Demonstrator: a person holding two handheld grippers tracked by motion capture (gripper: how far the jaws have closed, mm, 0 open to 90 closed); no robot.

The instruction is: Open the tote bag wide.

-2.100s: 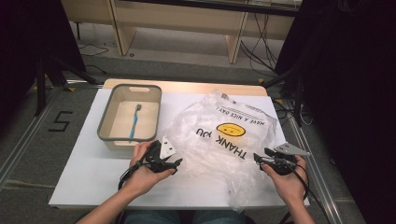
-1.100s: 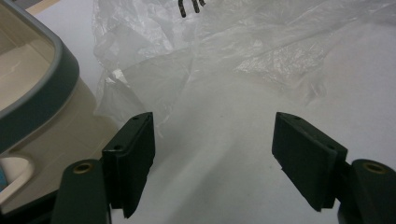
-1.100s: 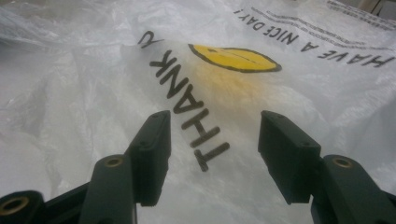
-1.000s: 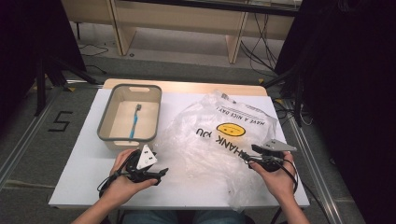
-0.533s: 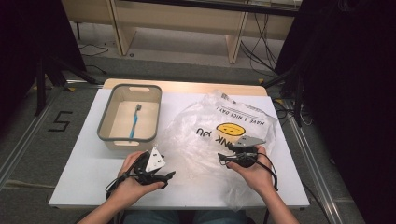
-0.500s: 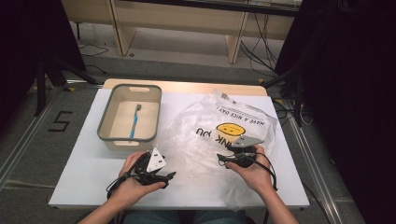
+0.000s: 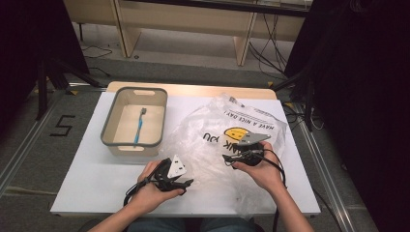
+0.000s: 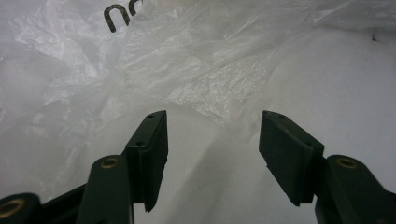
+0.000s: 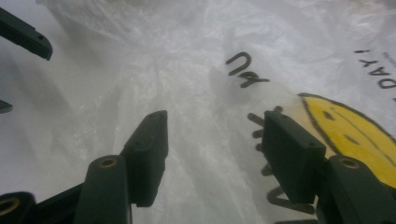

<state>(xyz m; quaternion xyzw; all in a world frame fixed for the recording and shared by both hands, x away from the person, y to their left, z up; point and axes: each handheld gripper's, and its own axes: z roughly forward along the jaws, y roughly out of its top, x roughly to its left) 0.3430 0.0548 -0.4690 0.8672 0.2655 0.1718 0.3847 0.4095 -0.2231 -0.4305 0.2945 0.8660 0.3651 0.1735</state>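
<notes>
A crinkly clear plastic bag (image 7: 227,140) with a yellow smiley face is spread out on the white surface (image 7: 87,179), just beside a grey bin (image 7: 134,123) where a blue toothbrush (image 7: 139,126) is kept. The left hand-held gripper (image 7: 186,182) is held at the bag's near edge; its jaws have just been closing a little but are spread apart with nothing pinched. The right hand-held gripper (image 7: 227,158) is held over the bag; its jaws have just been opening and are spread too.
</notes>
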